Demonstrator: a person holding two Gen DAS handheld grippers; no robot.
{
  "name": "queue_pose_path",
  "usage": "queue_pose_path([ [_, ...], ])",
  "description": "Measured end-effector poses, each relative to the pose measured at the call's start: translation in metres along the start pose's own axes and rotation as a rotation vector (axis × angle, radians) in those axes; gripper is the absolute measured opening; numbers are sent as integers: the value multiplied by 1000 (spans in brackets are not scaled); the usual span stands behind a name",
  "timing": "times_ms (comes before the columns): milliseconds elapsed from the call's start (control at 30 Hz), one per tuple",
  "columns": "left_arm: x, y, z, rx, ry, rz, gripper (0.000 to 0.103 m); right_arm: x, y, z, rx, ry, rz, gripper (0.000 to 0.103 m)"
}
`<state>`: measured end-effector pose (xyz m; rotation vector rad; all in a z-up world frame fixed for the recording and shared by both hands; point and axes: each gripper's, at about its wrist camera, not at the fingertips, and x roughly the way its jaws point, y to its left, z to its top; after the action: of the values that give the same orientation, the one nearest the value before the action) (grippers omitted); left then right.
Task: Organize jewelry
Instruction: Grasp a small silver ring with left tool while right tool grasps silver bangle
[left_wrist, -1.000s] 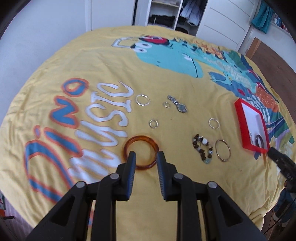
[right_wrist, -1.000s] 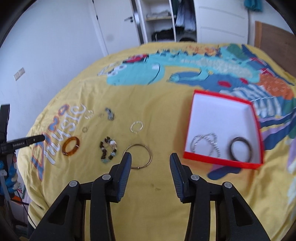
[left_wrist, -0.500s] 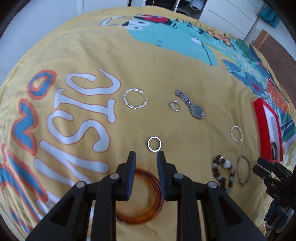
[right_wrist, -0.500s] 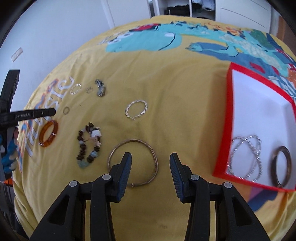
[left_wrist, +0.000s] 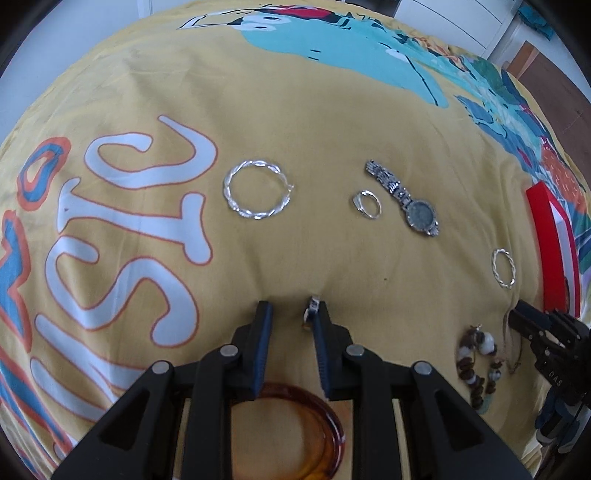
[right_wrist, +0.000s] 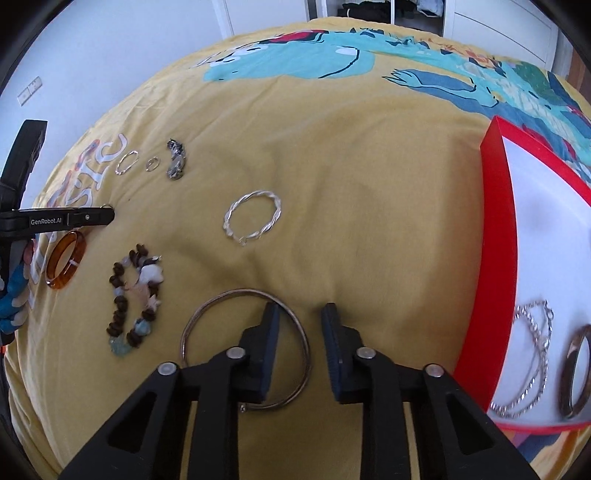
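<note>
Currently counting beside red box (right_wrist: 496, 236):
Twisted silver hoops (left_wrist: 257, 190): two lying
Left gripper (left_wrist: 291, 308): spread, touching small ring (left_wrist: 310, 314)
Right gripper (right_wrist: 300, 314): closing, straddling wire bangle (right_wrist: 243, 347)

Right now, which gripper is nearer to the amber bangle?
Left. The left gripper is directly over the amber bangle, which lies under its body behind the fingertips. The right gripper is further away, straddling the thin metal bangle, with the beaded bracelet between.

Soft even daylight, faint shadows, sharp centre, strong fisheye bending at edges.
</note>
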<state>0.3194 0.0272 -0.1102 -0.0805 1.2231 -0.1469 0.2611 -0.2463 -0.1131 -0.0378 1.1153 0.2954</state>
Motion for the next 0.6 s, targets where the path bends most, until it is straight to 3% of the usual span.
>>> queue_pose_path([
  [133, 3, -2, 3, 16, -16, 11, 18, 5, -2, 4, 9, -19, -1, 15],
  [267, 3, -6, 5, 24, -36, 27, 6, 5, -4, 4, 20, -36, -5, 9],
  [600, -14, -6, 1, 13, -80, 24, 5, -10, -1, 0, 24, -78, -32, 4],
])
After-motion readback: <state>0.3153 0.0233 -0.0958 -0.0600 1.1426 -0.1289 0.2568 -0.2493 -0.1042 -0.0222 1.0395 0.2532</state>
